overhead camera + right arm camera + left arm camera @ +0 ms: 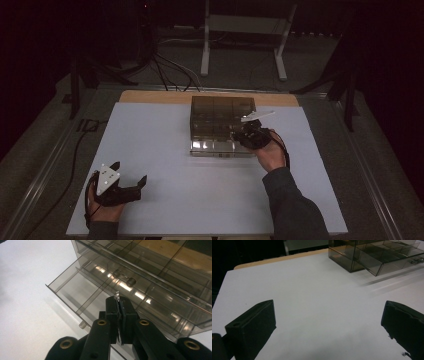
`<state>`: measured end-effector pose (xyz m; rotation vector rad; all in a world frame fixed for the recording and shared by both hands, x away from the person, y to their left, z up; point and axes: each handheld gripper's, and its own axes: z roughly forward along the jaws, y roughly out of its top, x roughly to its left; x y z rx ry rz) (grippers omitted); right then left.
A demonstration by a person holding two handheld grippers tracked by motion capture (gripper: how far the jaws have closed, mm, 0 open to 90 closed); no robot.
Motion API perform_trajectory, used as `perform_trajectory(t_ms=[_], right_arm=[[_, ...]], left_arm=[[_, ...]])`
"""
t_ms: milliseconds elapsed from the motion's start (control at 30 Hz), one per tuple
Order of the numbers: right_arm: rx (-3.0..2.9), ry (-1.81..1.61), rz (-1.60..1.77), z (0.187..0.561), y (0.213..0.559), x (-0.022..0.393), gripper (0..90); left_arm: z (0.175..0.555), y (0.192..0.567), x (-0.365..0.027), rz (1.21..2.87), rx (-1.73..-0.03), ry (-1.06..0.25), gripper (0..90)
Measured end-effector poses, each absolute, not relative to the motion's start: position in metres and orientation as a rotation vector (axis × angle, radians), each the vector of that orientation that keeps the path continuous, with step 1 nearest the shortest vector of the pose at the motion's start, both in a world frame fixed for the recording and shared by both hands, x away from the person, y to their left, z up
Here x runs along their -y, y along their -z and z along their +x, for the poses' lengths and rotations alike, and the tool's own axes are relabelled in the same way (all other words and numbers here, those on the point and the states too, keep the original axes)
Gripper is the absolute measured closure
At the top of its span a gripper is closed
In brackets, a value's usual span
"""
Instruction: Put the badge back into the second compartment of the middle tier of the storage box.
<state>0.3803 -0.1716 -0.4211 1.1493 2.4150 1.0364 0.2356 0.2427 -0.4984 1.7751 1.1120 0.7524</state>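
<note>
A smoky clear drawer box (pixel 222 112) stands at the far middle of the white table (pixel 165 150). Its bottom drawer (pixel 72 290) is pulled out toward me, and I see nothing lying in the part that shows. My right gripper (pixel 119 300) hovers just above that drawer, its jaws pressed together on a tiny shiny piece (pixel 117 294) that sticks out at the tips. In the high view the right gripper (pixel 239 135) sits at the box's front right corner. My left gripper (pixel 130 172) rests near the table's front left, its jaws wide apart over bare table (pixel 329 320).
Round knobs (pixel 130 282) stick out from the upper drawers. A wooden strip (pixel 150 96) runs along the table's far edge. Beyond it, cables (pixel 170 70) and a white stand's legs (pixel 205 55) lie on the floor.
</note>
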Motion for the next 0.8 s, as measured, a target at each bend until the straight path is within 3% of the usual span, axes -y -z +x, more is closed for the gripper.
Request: perform_trajectory(t_ms=[800], right_arm=[[-2.481,-0.977,1.124,0.386,0.437,0.15,87.7]], left_arm=[[0.236,0.498,-0.243,1.773,-1.112,-0.753,0.6]])
